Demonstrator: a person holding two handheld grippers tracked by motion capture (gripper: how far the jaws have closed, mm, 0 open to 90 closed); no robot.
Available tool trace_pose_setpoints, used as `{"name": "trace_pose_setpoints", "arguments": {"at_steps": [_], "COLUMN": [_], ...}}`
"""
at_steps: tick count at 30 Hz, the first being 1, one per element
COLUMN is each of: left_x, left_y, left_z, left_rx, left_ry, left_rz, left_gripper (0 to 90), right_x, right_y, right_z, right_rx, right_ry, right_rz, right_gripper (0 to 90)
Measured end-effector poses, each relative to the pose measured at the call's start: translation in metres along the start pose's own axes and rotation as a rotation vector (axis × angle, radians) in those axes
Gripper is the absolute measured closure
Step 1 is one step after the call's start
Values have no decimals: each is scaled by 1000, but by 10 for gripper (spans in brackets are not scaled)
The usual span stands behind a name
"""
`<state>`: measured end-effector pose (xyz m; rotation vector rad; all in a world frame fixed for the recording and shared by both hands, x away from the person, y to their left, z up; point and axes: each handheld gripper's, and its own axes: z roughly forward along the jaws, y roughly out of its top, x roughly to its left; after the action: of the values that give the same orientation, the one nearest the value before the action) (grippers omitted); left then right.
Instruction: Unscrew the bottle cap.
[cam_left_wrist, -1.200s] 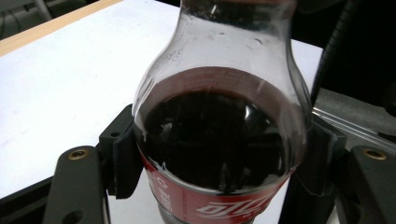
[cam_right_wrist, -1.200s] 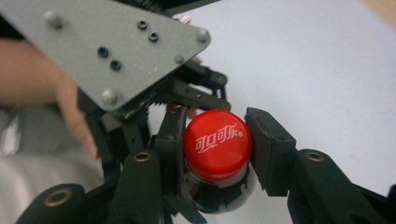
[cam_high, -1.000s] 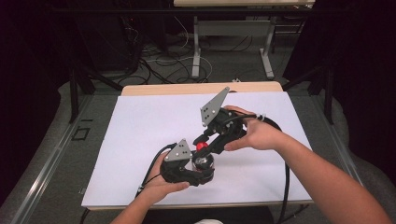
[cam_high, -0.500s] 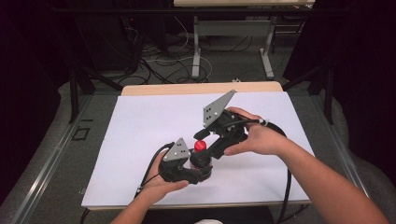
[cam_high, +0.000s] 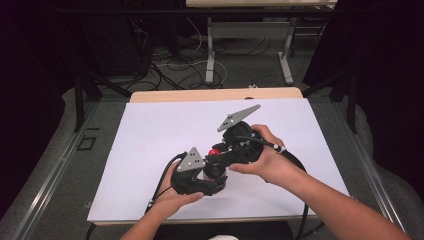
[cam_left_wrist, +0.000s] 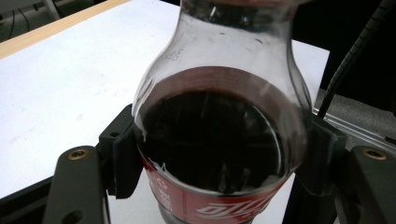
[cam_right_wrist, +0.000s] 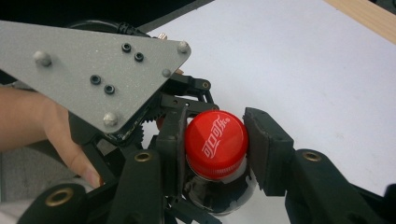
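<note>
A cola bottle (cam_left_wrist: 215, 140), dark liquid inside and a red label low down, stands upright on the white table top (cam_high: 150, 130). My left gripper (cam_left_wrist: 219, 158) is shut on its body, one pad on each side. The same left gripper (cam_high: 212, 175) sits near the table's front edge in the high view. My right gripper (cam_right_wrist: 215, 144) comes in from above and has just been closing. Its pads now press both sides of the red cap (cam_right_wrist: 216, 142). In the high view the right gripper (cam_high: 217, 156) is at that cap (cam_high: 215, 151).
The left gripper's grey three-cornered plate (cam_right_wrist: 93, 70) lies close beside the cap, with a hand behind it. Black cables (cam_high: 300, 170) trail off the front edge. A wooden strip (cam_high: 215, 94) borders the far side, with table legs and floor cables beyond.
The right hand has shifted slightly around the bottle top and its grey plate has tilted flatter. The left hand and the bottle have stayed still.
</note>
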<state>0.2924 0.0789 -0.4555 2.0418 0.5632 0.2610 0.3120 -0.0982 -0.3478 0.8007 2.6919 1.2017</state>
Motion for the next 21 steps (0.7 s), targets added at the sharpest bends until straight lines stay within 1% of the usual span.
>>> {"name": "trace_pose_setpoints", "arguments": {"at_steps": [1, 2, 3, 4, 5, 6, 7, 8, 9, 10, 11, 12, 14, 15, 16, 17, 18, 19, 21], "left_x": [0, 0, 0, 0, 0, -1, -1, -1, -1, -1, -2, -2, -1, -1, -1, -1, -2, -2, 0], "left_y": [0, -1, -1, -1, -1, -1, -1, 0, 0, 0, 0, 0, -1, -1, -1, -2, -2, -2, -2], "left_z": [0, 0, 0, 0, 0, 0, 0, 0, 0, 0, 0, 0, 1, 1, 1, 2, 2, 2, 2], "left_rx": [-2, -1, 0, 3, -3, -4, -7, -4, -6, -6, -4, -4, -9, 1, 2, -2, -2, 1, -3], "left_ry": [-8, -19, -28, -34, -38, -44, -49, -60, -67, -68, -70, -75, -86, -85, -86, -84, -90, -90, -74], "left_rz": [0, -1, 0, -3, 2, 9, 10, 8, 7, 16, 17, 16, 12, 22, 28, 24, 7, 7, 27], "left_gripper": [303, 303, 303, 303, 303, 303, 303, 303, 303, 303, 303, 303, 303, 303, 303, 303, 303, 303, 303], "right_x": [-1, -2, -4, -5, -9, -11, -15, -19, -22, -26, -27, -29, -31, -32, -33, -34, -35, -35, -36], "right_y": [1, 2, 4, 6, 9, 11, 13, 15, 18, 19, 21, 23, 25, 26, 28, 28, 29, 30, 30], "right_z": [0, 0, 0, 0, 1, 0, 0, 1, 0, 1, 1, 1, 2, 2, 2, 1, 1, 0, 0], "right_rx": [12, 21, 39, 53, 63, 80, 100, 108, 125, 126, 144, 163, 171, 166, 157, 154, 152, 145, 150], "right_ry": [3, 17, 42, 55, 87, 123, 168, 201, 235, 266, 290, 317, 348, 358, 376, 390, 391, 388, 380], "right_rz": [-21, -46, -87, -127, -168, -195, -235, -263, -308, -333, -341, -364, -406, -423, -459, -467, -468, -457, -451], "right_gripper": [608, 609, 610, 611, 611, 613, 613, 614, 614, 614, 614, 613, 613, 613, 613, 613, 613, 613, 613]}}
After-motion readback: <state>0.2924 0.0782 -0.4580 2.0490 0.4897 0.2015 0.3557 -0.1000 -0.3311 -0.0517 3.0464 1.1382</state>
